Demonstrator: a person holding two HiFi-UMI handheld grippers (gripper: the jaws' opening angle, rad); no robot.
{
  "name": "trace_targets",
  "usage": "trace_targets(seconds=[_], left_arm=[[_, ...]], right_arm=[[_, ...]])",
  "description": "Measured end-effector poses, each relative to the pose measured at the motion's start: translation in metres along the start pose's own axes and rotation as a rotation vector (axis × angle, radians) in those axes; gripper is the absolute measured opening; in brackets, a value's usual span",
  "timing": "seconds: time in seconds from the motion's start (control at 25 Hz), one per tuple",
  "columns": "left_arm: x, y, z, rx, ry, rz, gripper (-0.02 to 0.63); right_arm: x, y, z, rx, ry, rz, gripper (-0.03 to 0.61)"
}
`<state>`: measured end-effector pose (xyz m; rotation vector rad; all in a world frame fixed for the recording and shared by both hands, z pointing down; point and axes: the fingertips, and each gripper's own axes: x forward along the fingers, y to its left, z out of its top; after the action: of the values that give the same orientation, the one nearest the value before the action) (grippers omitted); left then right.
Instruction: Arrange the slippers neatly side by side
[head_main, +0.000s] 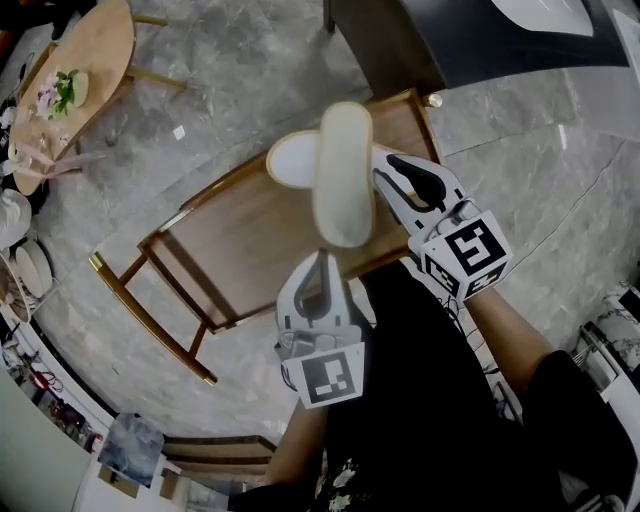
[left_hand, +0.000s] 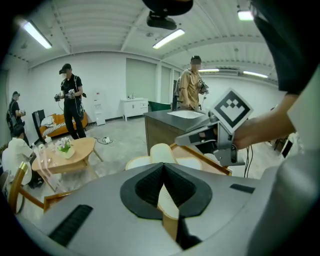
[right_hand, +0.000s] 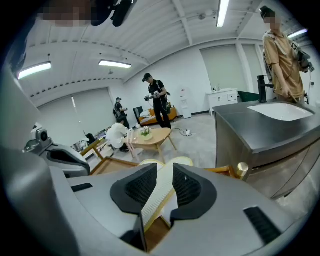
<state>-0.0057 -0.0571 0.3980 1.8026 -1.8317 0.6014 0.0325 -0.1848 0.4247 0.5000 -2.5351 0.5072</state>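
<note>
Over a wooden table, the left gripper clamps one end of a cream slipper, while the right gripper pinches a white slipper lying crosswise behind it. Both are in hand but crossed; laying them parallel, side by side, apparently remains.

Above the near table, one slipper is overlapping the other slipper, the far table standing at left.

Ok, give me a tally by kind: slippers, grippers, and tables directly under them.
Slippers: 2, cream slipper and white slipper
Grippers: 2, left gripper and right gripper
Wooden table: 1
Total: 5
</note>
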Motion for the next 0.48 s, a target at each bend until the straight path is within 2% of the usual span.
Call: trace_targets(seconds=[0.4,0.48], left_arm=[[0.028,-0.015,-0.022,-0.011,0.055,-0.059,0.002],[0.028,-0.015,-0.024,-0.016,0.056,-0.062,0.003]], right_arm=[[0.030,-0.024,-0.028,0.121,0.061,-0.009,0.091],[0.036,-0.025,-0.033,0.174,0.074,0.001,0.091]])
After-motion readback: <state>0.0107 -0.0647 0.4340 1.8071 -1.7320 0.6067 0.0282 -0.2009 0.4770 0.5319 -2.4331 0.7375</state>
